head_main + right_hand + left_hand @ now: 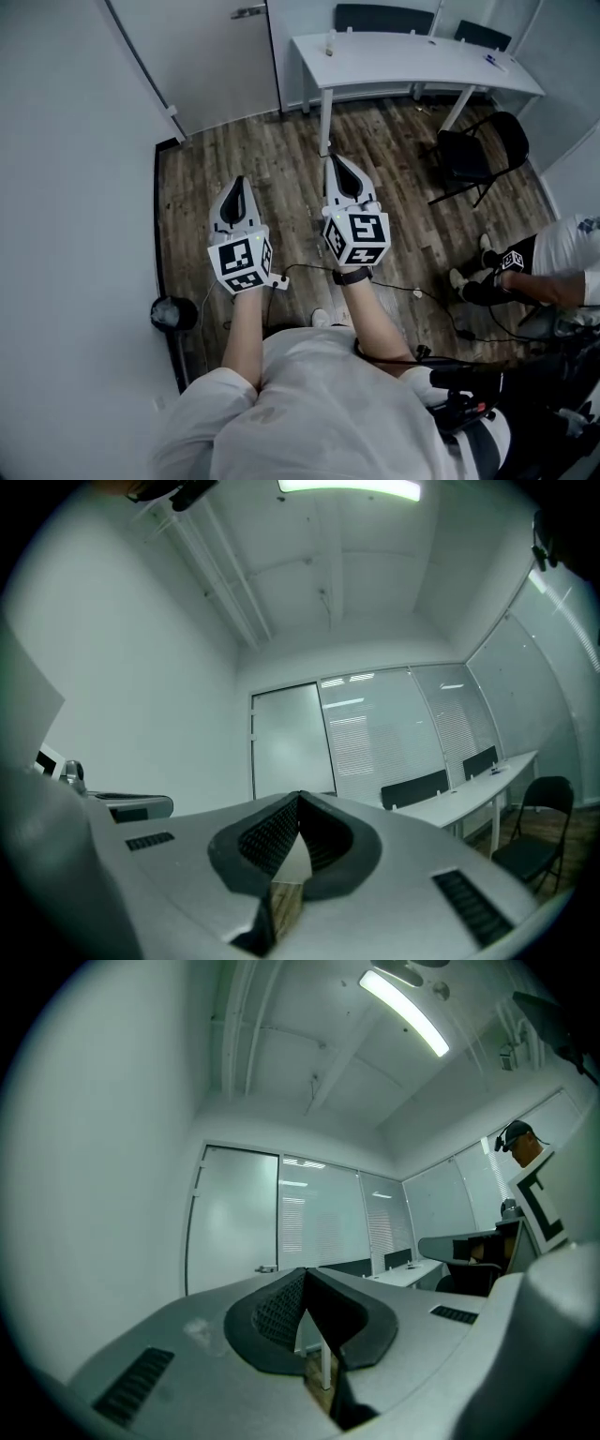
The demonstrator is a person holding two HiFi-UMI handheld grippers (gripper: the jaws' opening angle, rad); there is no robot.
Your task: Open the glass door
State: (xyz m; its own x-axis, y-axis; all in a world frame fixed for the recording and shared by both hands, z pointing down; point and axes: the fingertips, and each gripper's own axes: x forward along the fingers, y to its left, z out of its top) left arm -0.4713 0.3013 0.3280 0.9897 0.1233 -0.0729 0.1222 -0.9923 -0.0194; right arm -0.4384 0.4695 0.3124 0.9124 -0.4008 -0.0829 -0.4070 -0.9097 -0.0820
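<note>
The frosted glass door (211,66) stands closed at the far end of the room, its metal handle (248,12) near its right edge. In the left gripper view the door (234,1227) and its handle (266,1268) lie straight ahead. It shows in the right gripper view too, the door (286,752) far ahead. My left gripper (237,183) and right gripper (334,161) are held side by side over the wood floor, pointing level at the door and well short of it. Both are shut with nothing between the jaws.
A white table (412,61) stands at the back right with black chairs (478,155) around it. A person (553,272) sits at the right edge. A cable (309,269) runs across the floor. A black round object (173,312) sits by the left wall.
</note>
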